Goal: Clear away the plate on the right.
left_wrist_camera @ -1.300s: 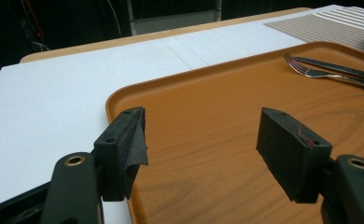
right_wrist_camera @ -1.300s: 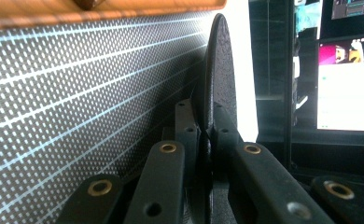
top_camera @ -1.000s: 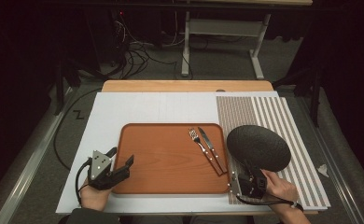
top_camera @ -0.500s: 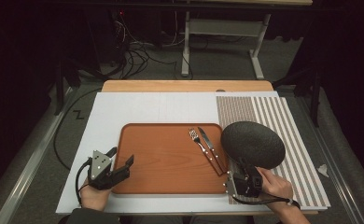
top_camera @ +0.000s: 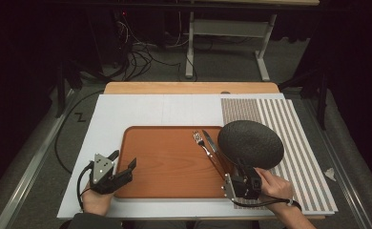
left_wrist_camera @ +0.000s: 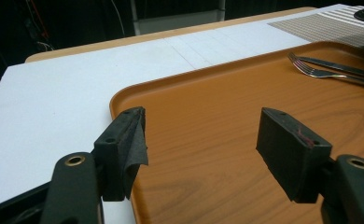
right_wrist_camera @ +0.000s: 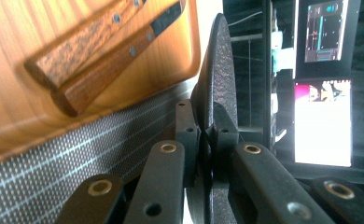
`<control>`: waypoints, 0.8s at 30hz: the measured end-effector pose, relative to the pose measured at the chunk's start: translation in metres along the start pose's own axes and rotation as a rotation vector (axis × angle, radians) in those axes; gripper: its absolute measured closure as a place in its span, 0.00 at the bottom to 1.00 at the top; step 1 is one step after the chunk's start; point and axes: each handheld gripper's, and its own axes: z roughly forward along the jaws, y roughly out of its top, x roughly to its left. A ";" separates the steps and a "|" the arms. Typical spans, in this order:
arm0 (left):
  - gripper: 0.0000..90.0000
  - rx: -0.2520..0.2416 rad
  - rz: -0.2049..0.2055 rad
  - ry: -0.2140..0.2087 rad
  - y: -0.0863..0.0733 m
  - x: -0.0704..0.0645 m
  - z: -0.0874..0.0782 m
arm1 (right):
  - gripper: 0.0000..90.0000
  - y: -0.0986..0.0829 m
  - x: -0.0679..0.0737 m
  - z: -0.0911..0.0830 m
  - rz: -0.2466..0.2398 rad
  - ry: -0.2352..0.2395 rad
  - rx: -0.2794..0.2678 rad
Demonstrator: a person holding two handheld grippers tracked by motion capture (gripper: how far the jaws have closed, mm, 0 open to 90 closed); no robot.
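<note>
Over the tray's (top_camera: pixel 170 162) right edge, the right gripper (top_camera: pixel 242 179) pinched the dark plate (top_camera: pixel 250 143) by its rim, lifted beside the fork (top_camera: pixel 204 144) and knife (top_camera: pixel 212 144). At the tray's left edge, the left gripper (top_camera: pixel 125 161) rested with jaws spread.

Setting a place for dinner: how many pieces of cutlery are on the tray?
2: a fork and a knife lie side by side at the tray's right end, partly hidden by the dark plate.

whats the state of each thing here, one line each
round black textured plate: lifted, tilted, rim clamped in the right hand-held gripper
left hand-held gripper: open, holding nothing, at the tray's left edge
orange wood-grain tray: flat on the white board
wooden-handled fork: lying on the tray
wooden-handled knife: lying beside the fork
grey striped placemat: flat
</note>
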 end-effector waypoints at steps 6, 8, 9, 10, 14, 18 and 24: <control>0.37 0.000 -0.001 0.005 0.000 0.001 -0.001 | 0.97 0.009 -0.001 0.001 -0.010 0.003 -0.019; 0.37 0.002 0.001 0.009 -0.001 0.001 -0.001 | 0.97 0.011 -0.001 0.001 -0.014 0.002 -0.028; 0.37 0.001 0.002 0.013 -0.001 0.001 -0.002 | 0.97 0.013 -0.001 0.001 -0.019 0.001 -0.036; 0.37 0.002 0.004 0.014 -0.001 0.001 -0.002 | 0.97 0.014 -0.001 0.001 -0.018 0.002 -0.040; 0.37 0.006 0.006 0.023 -0.001 0.002 -0.003 | 0.97 0.020 -0.002 0.001 -0.029 0.000 -0.060; 0.37 0.006 0.005 0.027 -0.002 0.002 -0.003 | 0.97 0.026 -0.002 0.000 -0.035 0.000 -0.075; 0.37 0.007 0.005 0.030 -0.002 0.003 -0.004 | 0.97 0.037 0.000 -0.001 -0.049 -0.005 -0.099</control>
